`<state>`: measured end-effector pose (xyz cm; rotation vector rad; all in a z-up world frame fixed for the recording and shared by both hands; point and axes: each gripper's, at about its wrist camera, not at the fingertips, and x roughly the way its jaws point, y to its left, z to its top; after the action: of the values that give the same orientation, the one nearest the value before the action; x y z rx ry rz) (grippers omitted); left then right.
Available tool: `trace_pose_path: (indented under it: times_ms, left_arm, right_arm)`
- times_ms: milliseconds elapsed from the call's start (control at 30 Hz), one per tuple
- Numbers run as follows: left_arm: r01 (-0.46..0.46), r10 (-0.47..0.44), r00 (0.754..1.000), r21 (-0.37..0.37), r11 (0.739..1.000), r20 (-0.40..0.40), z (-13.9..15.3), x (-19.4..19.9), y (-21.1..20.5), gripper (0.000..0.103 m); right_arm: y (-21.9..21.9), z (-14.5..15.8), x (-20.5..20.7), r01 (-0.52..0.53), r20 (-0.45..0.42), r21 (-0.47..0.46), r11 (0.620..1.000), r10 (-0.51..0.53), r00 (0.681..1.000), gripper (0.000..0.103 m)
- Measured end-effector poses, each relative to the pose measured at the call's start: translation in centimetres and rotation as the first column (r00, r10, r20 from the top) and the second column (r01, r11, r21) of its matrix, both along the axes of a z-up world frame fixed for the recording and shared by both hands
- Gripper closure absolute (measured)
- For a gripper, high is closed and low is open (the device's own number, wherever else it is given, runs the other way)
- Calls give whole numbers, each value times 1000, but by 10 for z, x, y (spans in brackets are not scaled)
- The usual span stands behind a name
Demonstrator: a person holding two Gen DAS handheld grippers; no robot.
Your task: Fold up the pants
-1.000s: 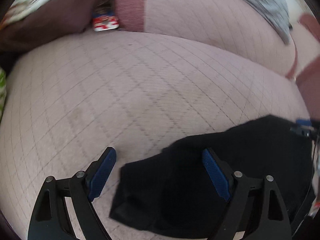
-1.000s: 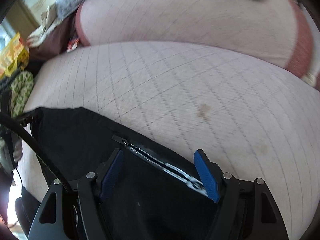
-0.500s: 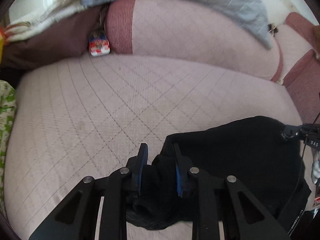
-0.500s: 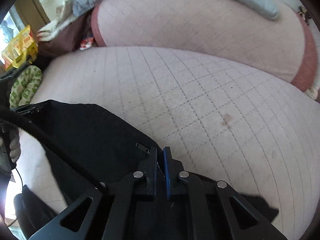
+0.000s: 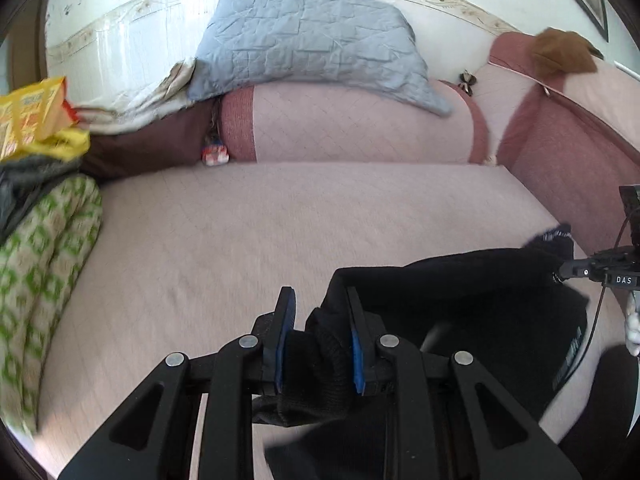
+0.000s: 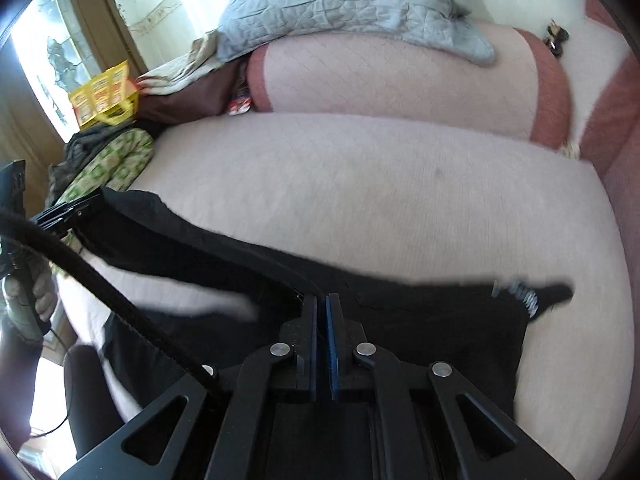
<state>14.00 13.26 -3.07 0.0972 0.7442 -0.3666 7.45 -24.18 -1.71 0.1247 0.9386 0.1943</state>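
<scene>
Black pants (image 5: 460, 292) hang stretched between both grippers above the pink quilted sofa seat (image 5: 240, 240). My left gripper (image 5: 320, 300) is shut on a bunched fold of the black fabric, which fills the gap between its blue pads. In the right wrist view my right gripper (image 6: 321, 300) is shut on a thin edge of the pants (image 6: 420, 320), with the cloth spreading to both sides and white lettering at its right end. The right gripper's tip also shows at the right edge of the left wrist view, holding the far corner.
A grey quilted pillow (image 5: 308, 36) lies on the sofa back. A green-patterned cloth (image 5: 44, 260) and yellow packets (image 5: 32, 120) sit at the left end. A small toy car (image 5: 215, 155) rests in the seat crease. A person's hand (image 6: 32, 292) holds the left gripper.
Both grippers went from open to shut on the pants, then rose and pulled back, lifting the pants off the seat. More of the sofa back and wall now shows.
</scene>
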Motion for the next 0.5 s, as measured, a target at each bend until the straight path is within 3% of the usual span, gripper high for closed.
trace_pose_path:
  times_ms: [133,267,367,467,500]
  left_arm:
    - [-26,27,999,29,999,-44,-36,-47,7,79]
    - [-36,46,991,78,996,-126,-70,-80,17,70]
    - [-49,59,988,71,996,-142,-68,-105,28,62]
    - [-113,118,986,42,993,-122,-54,-128,50,45]
    - [-140,142,982,24,990,-122,-52,-132,58,45]
  right_arm:
    - [17,-24,-55,26,-61,68,997,-21,998,98]
    - [27,-58,-84,38,-123,92,995,-27,992,98]
    - [28,-78,-96,24,-158,44,999,-17,987,94]
    - [32,-63,-102,24,-142,2,1000,-24,990,91]
    - [37,-54,-104,24,-124,-2,1000,-24,992,88]
